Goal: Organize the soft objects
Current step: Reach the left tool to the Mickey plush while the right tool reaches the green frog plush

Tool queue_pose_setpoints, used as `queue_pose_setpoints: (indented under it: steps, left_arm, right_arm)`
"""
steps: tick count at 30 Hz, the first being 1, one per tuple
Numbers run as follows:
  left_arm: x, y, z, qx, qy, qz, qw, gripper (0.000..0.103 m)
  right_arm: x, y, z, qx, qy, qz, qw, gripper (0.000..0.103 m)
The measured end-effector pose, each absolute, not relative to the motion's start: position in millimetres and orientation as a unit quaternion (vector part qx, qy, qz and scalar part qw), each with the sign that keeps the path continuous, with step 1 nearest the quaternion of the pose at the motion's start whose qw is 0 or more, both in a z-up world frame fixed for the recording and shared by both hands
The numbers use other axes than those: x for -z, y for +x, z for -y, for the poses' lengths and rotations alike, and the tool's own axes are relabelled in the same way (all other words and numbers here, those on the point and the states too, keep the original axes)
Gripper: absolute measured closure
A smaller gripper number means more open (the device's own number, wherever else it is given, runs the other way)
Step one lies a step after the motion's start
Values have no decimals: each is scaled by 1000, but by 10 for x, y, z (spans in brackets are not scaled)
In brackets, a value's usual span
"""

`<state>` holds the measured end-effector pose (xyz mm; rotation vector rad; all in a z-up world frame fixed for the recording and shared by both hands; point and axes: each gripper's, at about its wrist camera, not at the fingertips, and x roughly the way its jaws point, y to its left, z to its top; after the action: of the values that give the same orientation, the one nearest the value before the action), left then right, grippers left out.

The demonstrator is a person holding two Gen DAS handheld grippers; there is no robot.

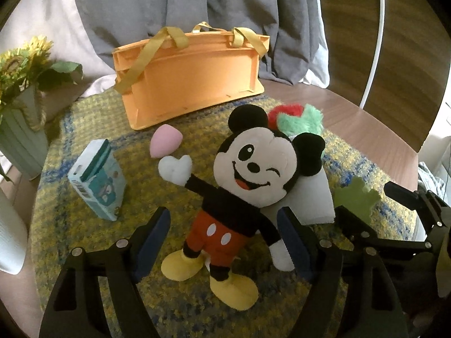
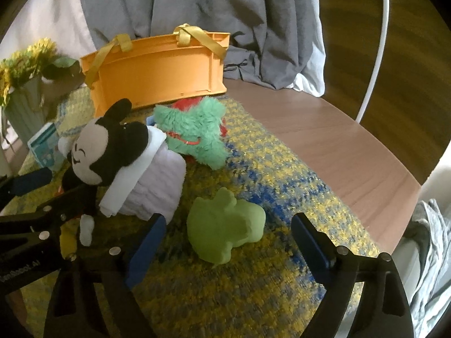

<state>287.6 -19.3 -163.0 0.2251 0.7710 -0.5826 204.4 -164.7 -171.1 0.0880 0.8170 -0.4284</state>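
A mouse plush (image 1: 253,169) in red shorts lies on its back on the yellow-blue mat (image 1: 84,253), head resting on a folded white cloth (image 1: 313,197). My left gripper (image 1: 224,211) is open, its blue pads on either side of the plush's legs and shorts with a gap on the left. A soft green toy (image 2: 225,225) lies on the mat between the wide-open pads of my right gripper (image 2: 228,218), touching neither. A fluffy green and red plush (image 2: 194,129) lies behind the cloth (image 2: 157,188). A pink sponge (image 1: 162,140) sits near the plush's raised hand.
An orange basket (image 1: 197,79) with yellow handles stands at the back of the mat. A tissue packet (image 1: 98,180) stands on the left, with a green pot of sunflowers (image 1: 22,129) beyond it. Grey fabric hangs behind. Bare round wooden table (image 2: 324,129) shows at the right.
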Motion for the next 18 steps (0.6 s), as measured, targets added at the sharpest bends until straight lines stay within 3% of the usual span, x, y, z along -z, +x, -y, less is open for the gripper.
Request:
queue_pose_setpoints:
  steps: [7,11,18]
  left_arm:
    - [1724,2946,220,295,98,-387,868,43]
    - [1734,2937,215,296,95,-384,869,48]
    - [1669,2857,152,296,89,-375,874,52]
  right_arm:
    - [1805,2094,1688,203,50,-402,891,23]
    - [1848,2110,1714,198,63,-410,888,38]
    - [1816,2072,1695,199,69,-402,891,38]
